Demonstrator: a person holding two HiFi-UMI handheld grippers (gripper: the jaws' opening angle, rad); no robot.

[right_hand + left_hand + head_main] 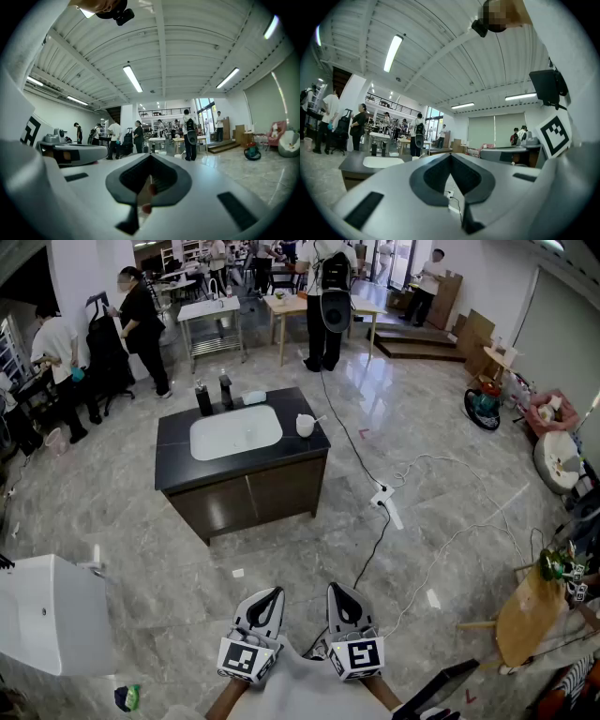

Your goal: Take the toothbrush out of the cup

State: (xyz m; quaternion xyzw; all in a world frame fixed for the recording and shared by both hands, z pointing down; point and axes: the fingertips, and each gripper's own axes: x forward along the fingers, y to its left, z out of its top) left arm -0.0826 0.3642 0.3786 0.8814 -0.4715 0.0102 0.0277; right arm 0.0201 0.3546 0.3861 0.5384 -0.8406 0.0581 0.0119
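A white cup (pixel 305 426) with a toothbrush (pixel 320 417) leaning out of it stands on the right end of a dark vanity counter (pixel 178 444), beside the white sink (pixel 234 432). Both grippers are far from it, low in the head view and close to my body. My left gripper (pixel 271 595) and right gripper (pixel 341 593) are side by side, each shut with nothing between its jaws. The cup (pixel 415 158) is small and distant just above the shut left gripper (pixel 451 157). The right gripper (pixel 151 159) also points level toward the far cup (pixel 179 155).
Two dark bottles (pixel 214 395) stand behind the sink. A cable and power strip (pixel 382 495) lie on the marble floor right of the cabinet. A white fixture (pixel 47 615) sits at lower left and a wooden table (pixel 525 615) at lower right. Several people stand at the back.
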